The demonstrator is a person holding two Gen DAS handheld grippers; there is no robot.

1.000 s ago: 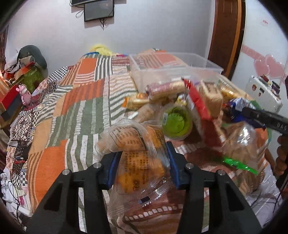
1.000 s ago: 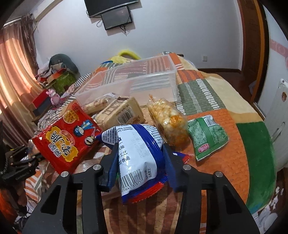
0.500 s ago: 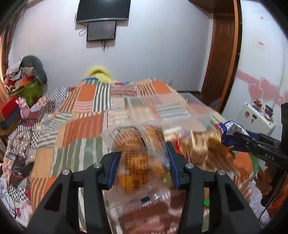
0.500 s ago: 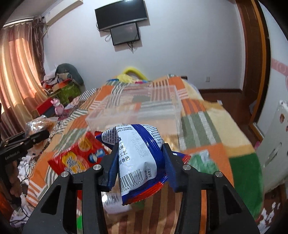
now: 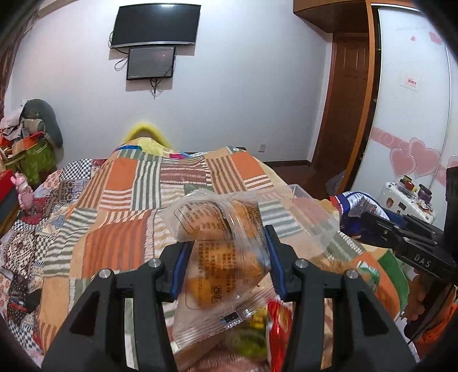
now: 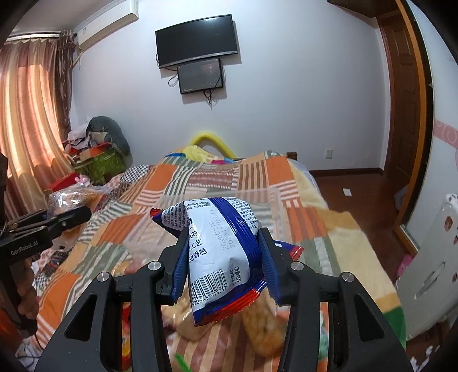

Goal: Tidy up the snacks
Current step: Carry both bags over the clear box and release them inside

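My left gripper [image 5: 226, 263] is shut on a clear bag of orange pastries [image 5: 220, 249], held above the patchwork bed. My right gripper [image 6: 221, 254] is shut on a blue and white snack bag [image 6: 220, 246] with a barcode facing me. In the left wrist view the right gripper [image 5: 380, 229] shows at the right with its blue bag [image 5: 355, 206]. In the right wrist view the left gripper [image 6: 54, 223] appears at the left with the clear bag [image 6: 71, 197]. A clear plastic bin [image 5: 297, 197] lies ahead on the bed, mostly hidden by the bags. More snacks [image 5: 274, 337] lie blurred below the fingers.
The patchwork quilt [image 5: 120, 214] covers the bed up to the far wall with its screens [image 5: 154, 25]. Cluttered boxes [image 6: 97, 160] stand at the left by the curtain, a wooden door [image 5: 346, 114] at the right, and a white cabinet [image 6: 429, 269] beside the bed.
Both grippers have risen with their bags and tilted up, so the snack pile has dropped to the bottom edge and the wall and screens have come into view.
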